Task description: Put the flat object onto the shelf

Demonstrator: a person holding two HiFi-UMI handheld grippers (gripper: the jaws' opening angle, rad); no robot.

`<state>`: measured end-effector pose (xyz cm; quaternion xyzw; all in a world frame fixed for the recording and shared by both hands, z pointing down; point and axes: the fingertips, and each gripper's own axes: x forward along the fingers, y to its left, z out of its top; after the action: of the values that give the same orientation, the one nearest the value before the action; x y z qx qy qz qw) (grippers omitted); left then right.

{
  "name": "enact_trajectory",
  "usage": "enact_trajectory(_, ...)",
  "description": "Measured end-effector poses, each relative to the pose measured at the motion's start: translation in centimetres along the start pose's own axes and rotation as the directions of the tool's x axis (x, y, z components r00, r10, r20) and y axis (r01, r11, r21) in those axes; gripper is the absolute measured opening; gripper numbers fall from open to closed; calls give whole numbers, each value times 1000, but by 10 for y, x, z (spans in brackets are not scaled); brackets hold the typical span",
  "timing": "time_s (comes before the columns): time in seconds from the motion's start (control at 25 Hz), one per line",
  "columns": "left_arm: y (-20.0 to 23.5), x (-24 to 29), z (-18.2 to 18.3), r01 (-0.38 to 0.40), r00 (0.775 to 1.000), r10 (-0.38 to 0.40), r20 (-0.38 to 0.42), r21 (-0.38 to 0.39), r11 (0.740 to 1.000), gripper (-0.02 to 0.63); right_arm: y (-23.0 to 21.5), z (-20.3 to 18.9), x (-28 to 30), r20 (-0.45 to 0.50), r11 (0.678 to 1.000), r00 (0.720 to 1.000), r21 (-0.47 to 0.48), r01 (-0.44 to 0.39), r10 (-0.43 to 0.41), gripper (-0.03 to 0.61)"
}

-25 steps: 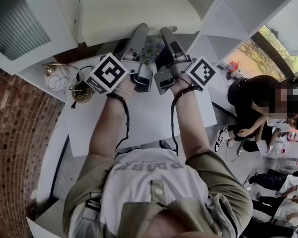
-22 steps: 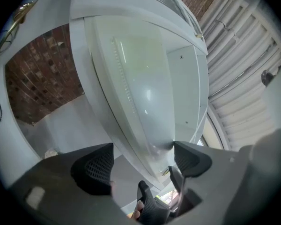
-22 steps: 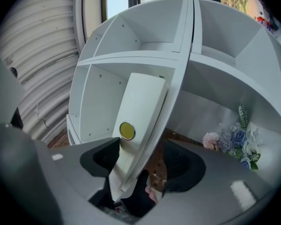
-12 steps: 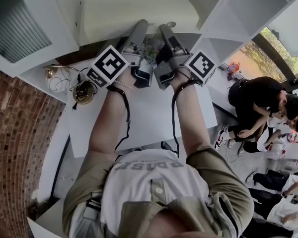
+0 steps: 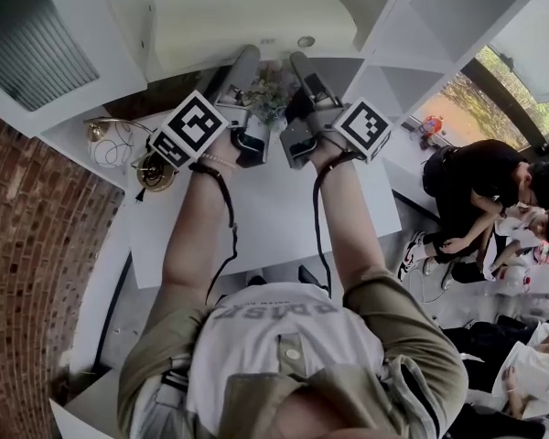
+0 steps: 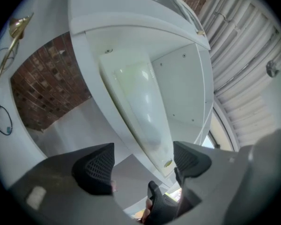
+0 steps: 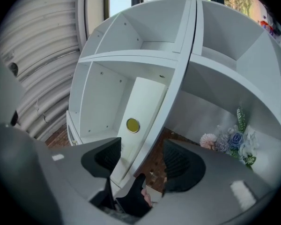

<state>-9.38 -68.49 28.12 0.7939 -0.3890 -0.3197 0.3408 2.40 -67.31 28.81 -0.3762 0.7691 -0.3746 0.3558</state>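
Board (image 7: 141, 102), flat and white, tilted up against the shelf (image 7: 131, 59), near end between both tools, left tool (image 6: 143, 161) jaws parted, right tool (image 7: 140, 161) jaws just narrowed yet not clamping it, counter (image 5: 265, 204) below.

A wire-globe lamp (image 5: 110, 143) stands left of the flowers (image 5: 267, 90).

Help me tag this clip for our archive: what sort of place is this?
Probably a furnished indoor room, home-like or a showroom: a white cubby shelf, a brick wall, a white table and flowers.
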Motion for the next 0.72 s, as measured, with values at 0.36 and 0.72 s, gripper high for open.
enact_trajectory(0.36, -28, -98, -7, -89, 996, 71, 54, 523, 847, 246, 27, -11, -85, -2, 821, 999, -569, 42, -53, 189)
enact_trajectory(0.72, -72, -179, -59, -180, 980, 175, 95, 798, 575, 124, 49, -40, -173, -33, 613, 993, -789, 44, -114, 126)
